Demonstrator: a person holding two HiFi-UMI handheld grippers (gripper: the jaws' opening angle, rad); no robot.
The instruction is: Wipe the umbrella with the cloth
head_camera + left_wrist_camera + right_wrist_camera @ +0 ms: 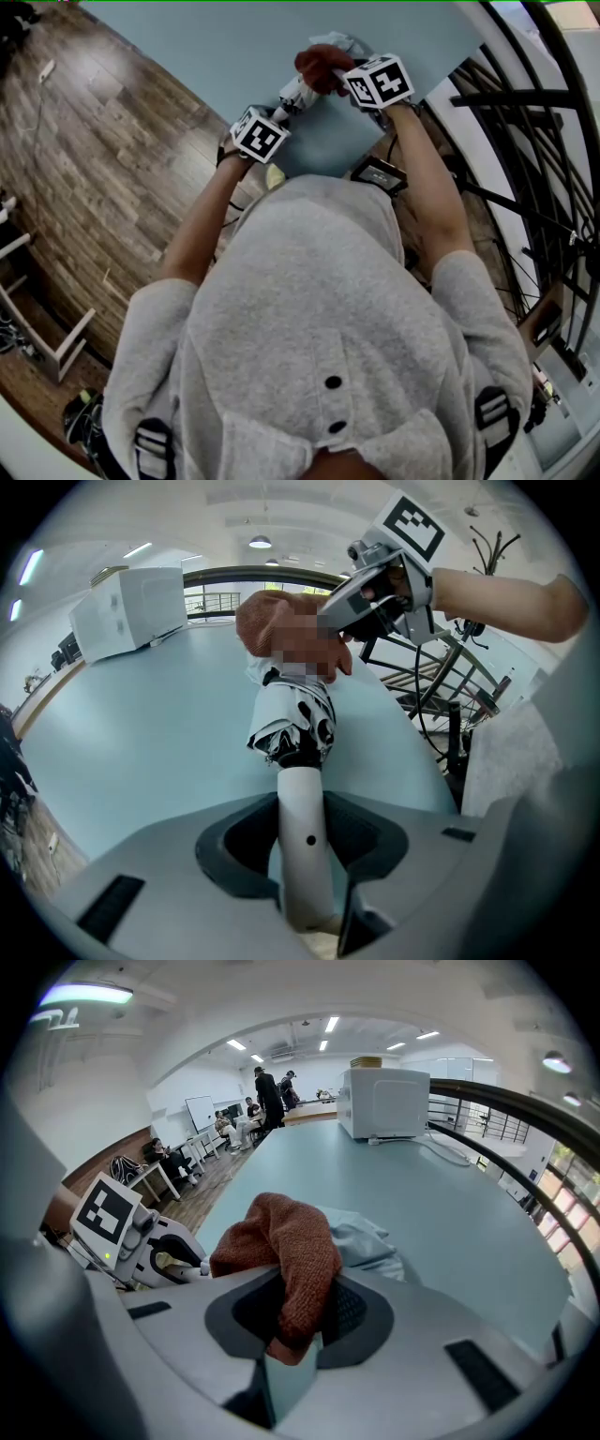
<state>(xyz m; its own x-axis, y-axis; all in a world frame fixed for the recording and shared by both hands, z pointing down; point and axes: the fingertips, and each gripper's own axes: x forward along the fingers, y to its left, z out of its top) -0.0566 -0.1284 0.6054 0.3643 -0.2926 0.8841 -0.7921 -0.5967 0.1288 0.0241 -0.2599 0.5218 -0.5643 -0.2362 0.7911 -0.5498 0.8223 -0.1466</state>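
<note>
Tongs first: the left tongs (302,855) are clamped on the white handle (305,808) of the folded umbrella (292,714). It points away from them over the table (141,742), with its black-and-white canopy bunched up. The right tongs (292,1340) are pinched shut on a rust-brown cloth (286,1241), and the cloth is draped over the umbrella's far end, touching it. Both tongs sit close together by the table's near edge, the left ones a bit nearer the person. The table's pale blue-green. Further back on it there's a white boxy appliance (382,1101) with a cable. Way past that are some people by desks, too small to say much. Wood floor (112,159) is off to the left.
</note>
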